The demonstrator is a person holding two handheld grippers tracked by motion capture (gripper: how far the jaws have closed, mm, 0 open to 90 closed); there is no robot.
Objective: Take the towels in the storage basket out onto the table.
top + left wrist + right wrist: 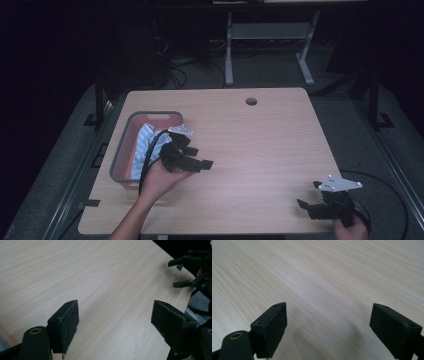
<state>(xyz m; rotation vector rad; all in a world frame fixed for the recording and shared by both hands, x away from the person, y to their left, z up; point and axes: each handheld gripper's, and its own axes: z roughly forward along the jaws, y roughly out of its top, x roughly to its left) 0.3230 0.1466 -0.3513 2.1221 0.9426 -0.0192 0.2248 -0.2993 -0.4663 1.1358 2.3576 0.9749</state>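
I hold 2 grippers over 1 table. My left gripper hovers just beside 1 grey bin at the table's left side, its jaws spread wide with nothing between them; in the left gripper view both black pads stand far apart above bare wood. My right gripper sits near the table's front right corner, well apart from the left one, and its jaws are spread too, with bare wood grain between them in the right gripper view. The bin has a pinkish inside and holds 1 white, ribbed-looking thing; I cannot tell what it is. My left hand and the gripper's cable partly cover the bin's right rim. The table has 1 round hole near its far edge. Beyond the table stands 1 white frame with 2 legs on a dark floor, with cables lying beside it. I can read no label or writing anywhere.
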